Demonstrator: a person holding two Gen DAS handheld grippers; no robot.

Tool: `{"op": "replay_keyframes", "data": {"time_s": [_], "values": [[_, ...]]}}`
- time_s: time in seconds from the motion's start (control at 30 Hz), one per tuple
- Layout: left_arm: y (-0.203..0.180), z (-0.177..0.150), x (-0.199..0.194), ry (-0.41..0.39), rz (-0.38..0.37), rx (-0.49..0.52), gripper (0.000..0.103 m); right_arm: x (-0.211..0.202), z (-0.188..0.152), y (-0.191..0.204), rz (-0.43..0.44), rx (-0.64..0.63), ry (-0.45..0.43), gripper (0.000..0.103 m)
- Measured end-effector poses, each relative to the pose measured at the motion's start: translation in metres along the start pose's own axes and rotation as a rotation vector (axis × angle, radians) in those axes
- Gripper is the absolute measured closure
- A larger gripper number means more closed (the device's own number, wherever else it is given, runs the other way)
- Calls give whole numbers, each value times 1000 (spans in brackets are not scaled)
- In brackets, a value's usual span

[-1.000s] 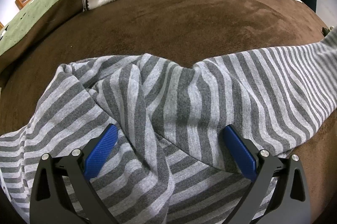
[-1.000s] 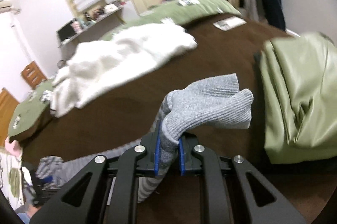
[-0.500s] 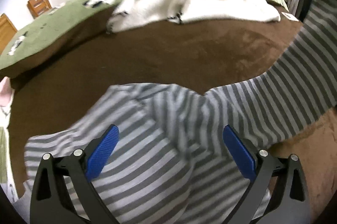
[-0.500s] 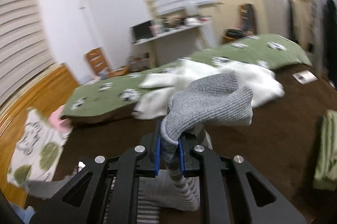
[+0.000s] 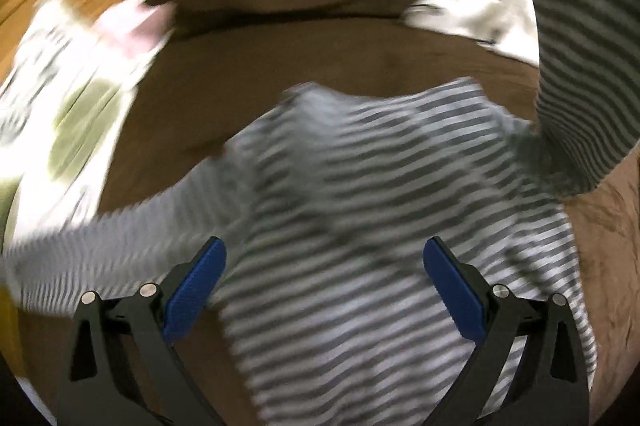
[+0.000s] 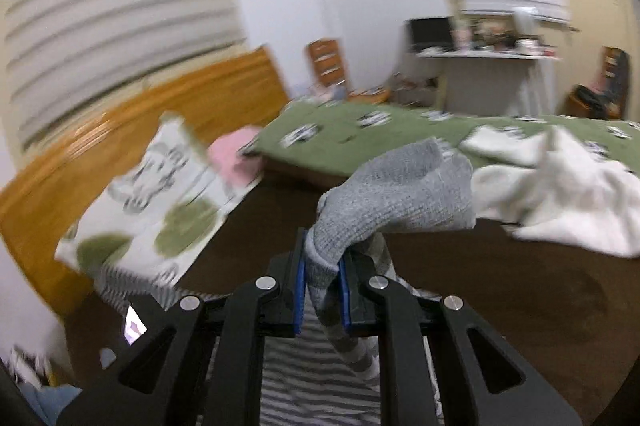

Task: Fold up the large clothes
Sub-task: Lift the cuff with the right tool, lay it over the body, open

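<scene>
A grey cuff (image 6: 396, 189) of the striped top (image 5: 360, 226) is clamped between the blue pads (image 6: 301, 290) of the right gripper (image 6: 322, 292), with the sleeve (image 6: 360, 346) seen hanging below toward 6 o'clock. In the left wrist view, the left gripper (image 5: 324, 290) is held wide apart over the top, nothing pinched between its fingers, while the top is spread blurred on the brown bedspread (image 5: 280, 65) and one sleeve is drawn up toward 2 o'clock. A green blanket (image 6: 360, 133) is seen at 12 o'clock and a white blanket (image 6: 560, 193) at 3 o'clock in the right wrist view.
</scene>
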State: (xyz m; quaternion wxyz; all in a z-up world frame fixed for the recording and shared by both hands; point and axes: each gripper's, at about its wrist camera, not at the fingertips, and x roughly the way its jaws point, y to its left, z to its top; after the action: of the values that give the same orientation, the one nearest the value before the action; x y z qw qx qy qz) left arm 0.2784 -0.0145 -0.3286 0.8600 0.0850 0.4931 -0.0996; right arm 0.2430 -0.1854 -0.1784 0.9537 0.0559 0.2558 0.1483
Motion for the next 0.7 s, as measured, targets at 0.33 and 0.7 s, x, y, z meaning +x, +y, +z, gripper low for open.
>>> {"op": "replay_keyframes", "data": {"time_s": [0.33,0.7], "values": [[93,-66,-7,38,116,-224,6,129,-110,79,88,-112,338,89],[107,-100,-7,21,117,-279,6,180,-184,120,104,-162,461,85]]}}
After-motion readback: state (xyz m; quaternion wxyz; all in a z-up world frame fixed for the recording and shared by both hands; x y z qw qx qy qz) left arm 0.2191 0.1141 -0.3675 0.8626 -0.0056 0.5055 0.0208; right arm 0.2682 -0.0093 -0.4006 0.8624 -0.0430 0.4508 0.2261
